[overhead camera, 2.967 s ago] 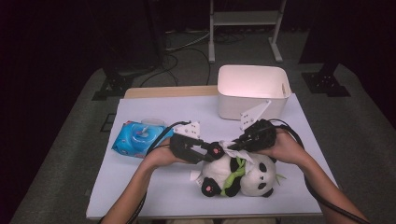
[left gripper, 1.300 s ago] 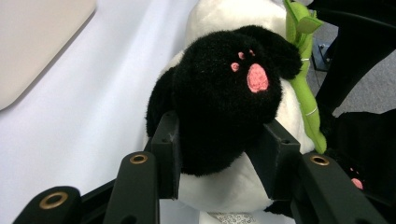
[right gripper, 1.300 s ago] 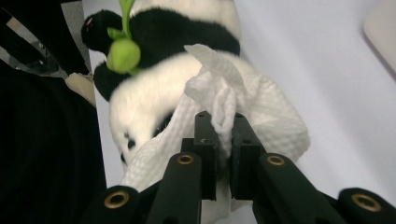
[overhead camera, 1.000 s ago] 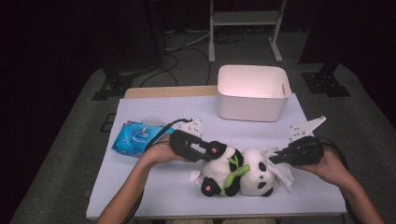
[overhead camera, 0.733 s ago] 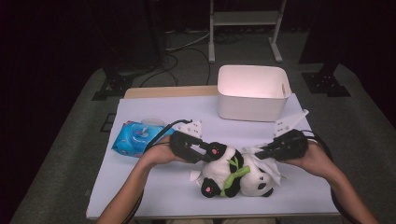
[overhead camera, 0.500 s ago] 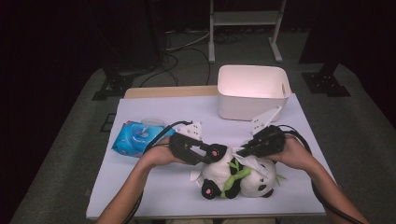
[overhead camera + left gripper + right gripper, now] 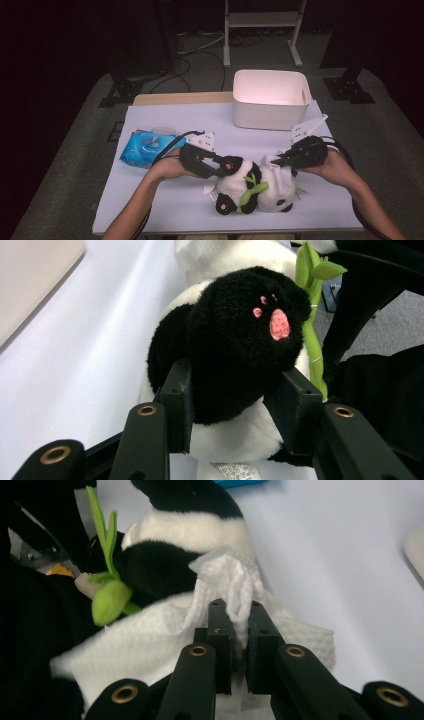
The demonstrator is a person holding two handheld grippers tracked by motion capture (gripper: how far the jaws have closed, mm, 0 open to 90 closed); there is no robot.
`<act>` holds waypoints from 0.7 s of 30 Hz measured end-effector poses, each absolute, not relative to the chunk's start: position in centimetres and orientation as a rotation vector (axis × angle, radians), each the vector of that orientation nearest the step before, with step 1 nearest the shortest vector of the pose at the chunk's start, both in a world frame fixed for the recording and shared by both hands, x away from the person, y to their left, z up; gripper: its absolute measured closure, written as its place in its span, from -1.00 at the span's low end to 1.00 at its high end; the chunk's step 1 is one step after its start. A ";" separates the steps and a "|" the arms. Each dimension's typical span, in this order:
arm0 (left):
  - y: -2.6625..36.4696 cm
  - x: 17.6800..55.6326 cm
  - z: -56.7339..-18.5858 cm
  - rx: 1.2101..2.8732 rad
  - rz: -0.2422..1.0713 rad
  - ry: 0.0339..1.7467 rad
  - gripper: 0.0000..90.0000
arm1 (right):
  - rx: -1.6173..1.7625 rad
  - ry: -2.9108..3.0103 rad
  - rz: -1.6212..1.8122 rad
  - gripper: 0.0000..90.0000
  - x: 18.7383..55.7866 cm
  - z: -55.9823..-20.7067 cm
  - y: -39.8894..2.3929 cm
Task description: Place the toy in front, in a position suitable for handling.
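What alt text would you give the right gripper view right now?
The right gripper is shut on a bunched white wipe that drapes over a black-and-white plush panda lying on the white table. A green felt bamboo sprig sticks up from the panda at left.

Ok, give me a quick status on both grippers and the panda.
Left gripper shut on panda's paw. Right gripper shut on white wipe, draped over the panda. Nothing in the way.

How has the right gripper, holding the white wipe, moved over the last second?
Yes. The right gripper with the white wipe came in leftward from the table's right edge onto the panda plush, below the white bin.
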State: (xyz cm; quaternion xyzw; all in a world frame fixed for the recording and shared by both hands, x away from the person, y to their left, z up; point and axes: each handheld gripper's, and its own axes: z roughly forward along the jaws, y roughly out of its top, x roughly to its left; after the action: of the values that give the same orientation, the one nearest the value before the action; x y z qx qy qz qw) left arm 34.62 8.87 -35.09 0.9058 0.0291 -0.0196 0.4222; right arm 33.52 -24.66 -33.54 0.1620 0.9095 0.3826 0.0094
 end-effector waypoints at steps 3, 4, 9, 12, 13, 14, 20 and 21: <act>8.8 34.7 -35.0 2.268 -0.065 0.079 0.21 | 0.545 2.832 1.219 0.84 33.2 -34.0 -25.6; 8.8 34.7 -34.9 2.272 -0.070 0.078 0.18 | 0.553 2.831 1.232 0.84 33.1 -34.2 -25.7; 8.7 34.8 -34.6 2.292 -0.094 0.089 0.01 | 0.536 2.826 1.237 0.85 32.7 -34.6 -25.3; 8.7 34.7 -34.3 2.288 -0.118 0.082 -0.09 | 0.522 2.830 1.228 0.85 32.5 -34.7 -25.0; 8.7 34.7 -34.2 2.277 -0.127 0.080 -0.11 | 0.522 2.831 1.220 0.85 32.4 -34.7 -24.9; 8.8 34.7 -34.1 2.269 -0.135 0.075 -0.12 | 0.518 2.830 1.214 0.85 32.3 -34.7 -24.8; 9.4 34.9 -32.9 2.229 -0.141 0.067 -0.17 | 0.517 2.825 1.226 0.85 32.1 -34.8 -24.8; 9.5 35.0 -32.7 2.225 -0.139 0.067 -0.16 | 0.517 2.825 1.225 0.85 32.0 -34.8 -24.8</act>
State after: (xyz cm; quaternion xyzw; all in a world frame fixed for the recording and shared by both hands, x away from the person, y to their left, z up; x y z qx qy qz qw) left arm 34.96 9.53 -32.65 0.8959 0.0271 -0.0560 0.4399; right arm 32.05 -24.80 -34.75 0.1655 0.9048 0.3923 0.0099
